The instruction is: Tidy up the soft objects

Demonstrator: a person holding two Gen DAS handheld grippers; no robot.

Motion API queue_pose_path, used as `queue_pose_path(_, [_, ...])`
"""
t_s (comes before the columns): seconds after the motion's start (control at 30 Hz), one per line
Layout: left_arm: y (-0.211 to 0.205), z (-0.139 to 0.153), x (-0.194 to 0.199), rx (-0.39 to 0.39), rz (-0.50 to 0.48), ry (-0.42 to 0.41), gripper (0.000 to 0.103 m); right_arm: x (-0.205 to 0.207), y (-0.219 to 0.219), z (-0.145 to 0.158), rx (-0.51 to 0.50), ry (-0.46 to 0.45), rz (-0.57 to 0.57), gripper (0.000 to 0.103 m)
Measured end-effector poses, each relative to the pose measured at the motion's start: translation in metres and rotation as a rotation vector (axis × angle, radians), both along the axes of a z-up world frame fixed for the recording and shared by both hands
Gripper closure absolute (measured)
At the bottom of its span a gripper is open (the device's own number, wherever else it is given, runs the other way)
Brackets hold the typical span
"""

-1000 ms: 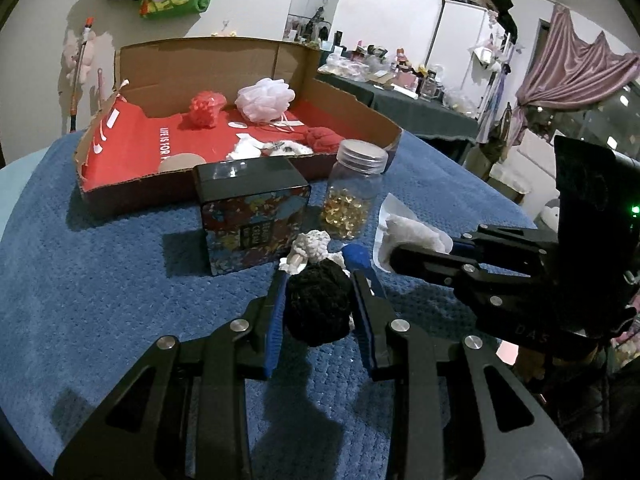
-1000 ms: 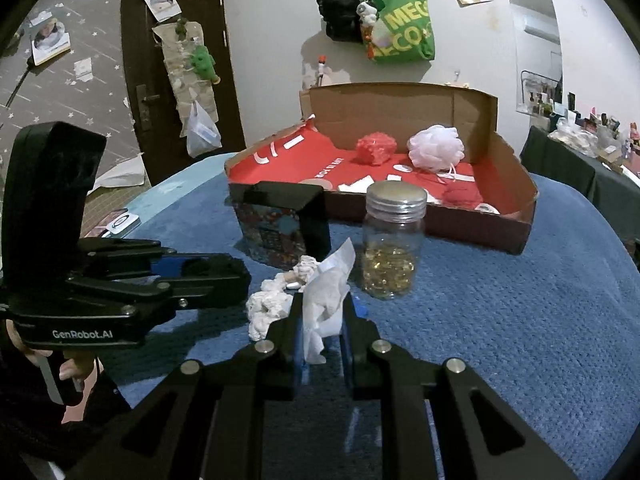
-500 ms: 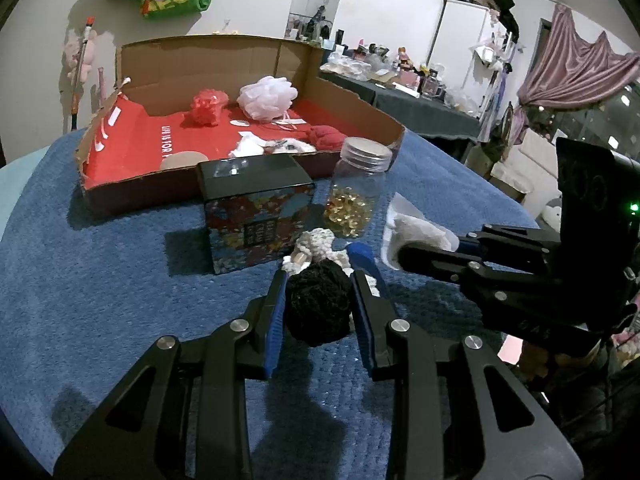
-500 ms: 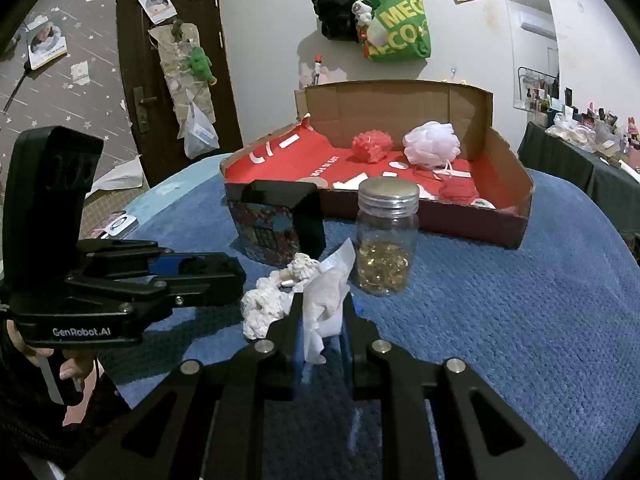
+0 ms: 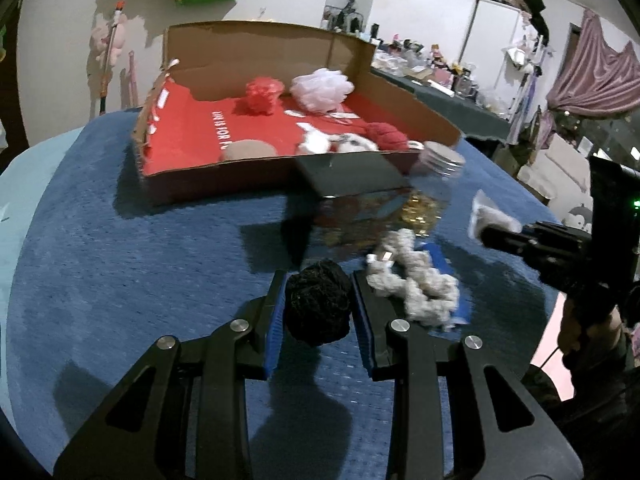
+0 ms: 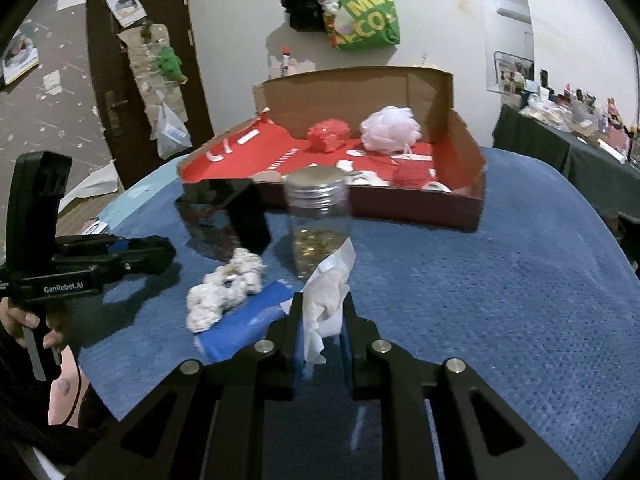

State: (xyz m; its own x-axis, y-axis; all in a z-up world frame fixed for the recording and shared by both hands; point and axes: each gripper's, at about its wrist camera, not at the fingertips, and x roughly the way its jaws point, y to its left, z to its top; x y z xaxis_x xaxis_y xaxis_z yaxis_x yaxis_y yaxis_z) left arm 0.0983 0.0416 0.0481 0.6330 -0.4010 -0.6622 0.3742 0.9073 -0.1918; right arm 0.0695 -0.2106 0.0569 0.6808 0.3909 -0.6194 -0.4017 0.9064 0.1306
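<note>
Left gripper (image 5: 318,308): its two blue-padded fingers pinch a black yarn ball (image 5: 318,306) from both sides; the ball is held above the blue surface (image 5: 120,280).
Right gripper (image 6: 322,328): its fingers are closed on a crumpled white tissue (image 6: 328,292), which stands up between them and points toward the jar.
White knitted cord (image 5: 416,284): it lies on the surface just to the right of the left gripper, partly on a flat blue pack (image 6: 244,320).
Blue pack: it lies flat on the surface, close in front of the right gripper and to its left.
Glass jar (image 6: 318,224): it stands upright with a metal screw lid, golden pieces fill the lower part; it is just behind the tissue in the right wrist view.
Dark box (image 6: 222,216): it stands left of the jar, close to it, with a shiny black top; its picture is blurred.
Cardboard tray (image 5: 224,182): it is behind the jar and the box, open, with a red lining.
Inside the tray: a red pompom (image 5: 262,94) and a white mesh sponge (image 5: 322,88) near the back wall, a red yarn ball (image 5: 386,136) and a beige round pad (image 5: 250,150) near the front wall.
Wall behind: a green bag (image 6: 362,16) hangs there.
</note>
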Motion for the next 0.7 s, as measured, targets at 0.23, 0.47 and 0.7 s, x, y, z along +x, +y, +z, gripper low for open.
queue_pose_path(0.23, [0.018,-0.002,0.019,0.028,0.02,0.027,0.074,0.017,-0.011,-0.001,-0.037,0.02,-0.031,0.086])
queue_pose_path(0.47, [0.026,0.001,0.037,0.082,0.014,0.034,0.074,0.034,-0.014,0.001,-0.095,0.017,-0.026,0.086])
queue_pose_path(0.7, [0.027,0.008,0.053,0.139,-0.015,0.035,0.074,0.05,-0.014,0.009,-0.129,0.005,-0.006,0.086])
